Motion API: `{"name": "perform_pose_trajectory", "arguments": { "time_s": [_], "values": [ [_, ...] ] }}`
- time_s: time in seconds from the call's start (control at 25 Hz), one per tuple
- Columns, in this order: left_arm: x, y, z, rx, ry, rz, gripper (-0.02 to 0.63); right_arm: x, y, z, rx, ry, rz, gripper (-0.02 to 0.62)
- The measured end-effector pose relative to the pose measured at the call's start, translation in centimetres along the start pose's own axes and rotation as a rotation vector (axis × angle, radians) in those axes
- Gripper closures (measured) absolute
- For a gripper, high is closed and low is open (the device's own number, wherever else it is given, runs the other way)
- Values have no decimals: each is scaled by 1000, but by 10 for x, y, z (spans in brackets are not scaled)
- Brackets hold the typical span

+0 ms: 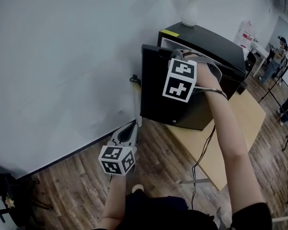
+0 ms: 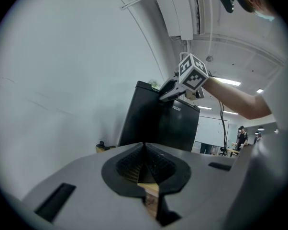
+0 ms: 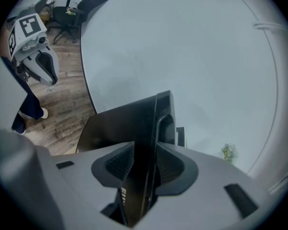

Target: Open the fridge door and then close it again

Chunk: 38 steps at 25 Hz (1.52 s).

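Fridge: small black boxy fridge (image 1: pixel 208 41).
Door: black fridge door (image 1: pixel 153 90), ajar.
Right: right gripper (image 3: pixel 145 157) clamped on door's top edge.
Left: left gripper (image 2: pixel 145 152) closed, empty, left of fridge.

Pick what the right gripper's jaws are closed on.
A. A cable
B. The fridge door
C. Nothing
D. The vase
B: in the right gripper view, the right gripper has one jaw on each side of the black door, with its pads pressed to the door's edge.
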<state>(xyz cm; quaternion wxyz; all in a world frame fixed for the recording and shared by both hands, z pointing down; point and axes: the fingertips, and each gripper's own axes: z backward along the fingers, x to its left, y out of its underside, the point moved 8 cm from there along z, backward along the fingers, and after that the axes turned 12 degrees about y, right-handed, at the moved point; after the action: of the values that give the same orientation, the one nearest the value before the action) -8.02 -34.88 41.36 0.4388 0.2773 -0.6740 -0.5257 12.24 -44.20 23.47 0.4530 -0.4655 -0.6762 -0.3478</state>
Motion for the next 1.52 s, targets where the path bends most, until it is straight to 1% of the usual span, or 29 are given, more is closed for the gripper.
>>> {"name": "perform_pose_trajectory", "arguments": {
  "time_s": [0.16,0.32,0.6,0.72,0.96,1.12,1.24,1.36,1.44,1.52],
  "values": [
    [15,-5,-5,4,18,-5,594,-7,1,-25,82,20,-22,469],
    [25,-7,-8,7,37,-5,594,-15,5,-48,157,23,-40,469],
    [33,3,-5,38,66,4,594,-29,20,-81,253,27,-97,471],
    [37,7,-5,43,69,13,594,-31,23,-88,275,28,-107,463],
    [35,7,-10,44,89,11,594,-30,25,-87,260,43,-113,460],
    [30,0,-15,34,102,3,594,-31,27,-86,220,47,-122,460],
    [25,-5,-17,31,112,-13,594,-35,31,-83,188,54,-155,453],
    [19,-9,-18,31,117,-27,594,-41,35,-73,160,126,-160,449],
    [15,-11,-20,29,118,-33,594,-46,39,-61,128,194,-172,475],
    [10,-12,-22,30,122,-39,594,-49,45,-45,77,232,-239,508]
  ]
}}
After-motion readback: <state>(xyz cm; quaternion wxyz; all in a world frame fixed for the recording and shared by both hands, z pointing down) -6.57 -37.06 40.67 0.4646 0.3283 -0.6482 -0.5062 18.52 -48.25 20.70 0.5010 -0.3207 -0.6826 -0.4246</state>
